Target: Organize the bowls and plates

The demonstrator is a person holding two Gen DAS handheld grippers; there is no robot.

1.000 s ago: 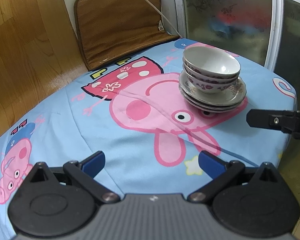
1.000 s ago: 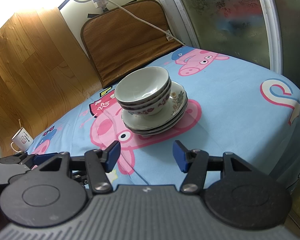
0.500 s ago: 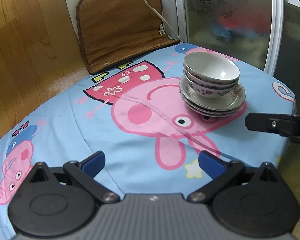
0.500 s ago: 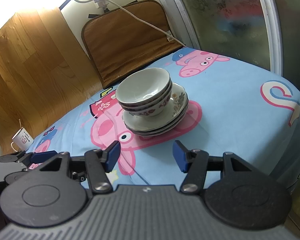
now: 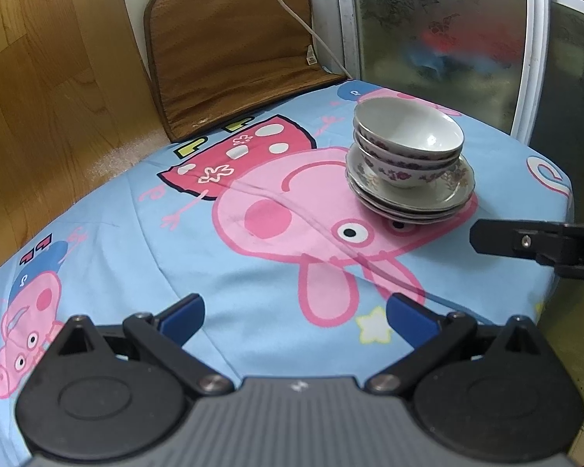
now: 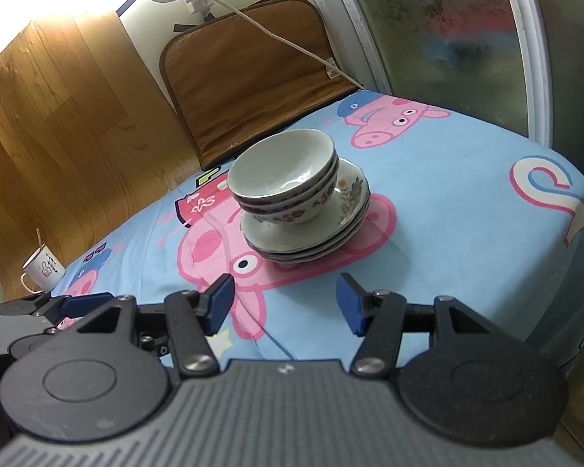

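Observation:
A stack of floral bowls (image 5: pixel 407 144) sits nested on a stack of floral plates (image 5: pixel 412 198) on the blue cartoon-pig cloth, at the far right in the left wrist view. The same bowls (image 6: pixel 286 183) and plates (image 6: pixel 311 233) lie straight ahead in the right wrist view. My left gripper (image 5: pixel 294 317) is open and empty, well short of the stack. My right gripper (image 6: pixel 286 305) is open and empty, a short way in front of the plates. A black part of the right gripper (image 5: pixel 533 243) shows at the right edge in the left wrist view.
A brown mat (image 5: pixel 233 50) with a white cord leans against the wall behind the table. A white mug (image 6: pixel 43 270) with a stick in it stands at the far left. A glass door (image 6: pixel 447 27) is at the right, by the table's edge (image 6: pixel 580 272).
Both grippers have drawn back slightly from the stack, which looks a little smaller and farther. Both stay open. The bowls and plates have not moved.

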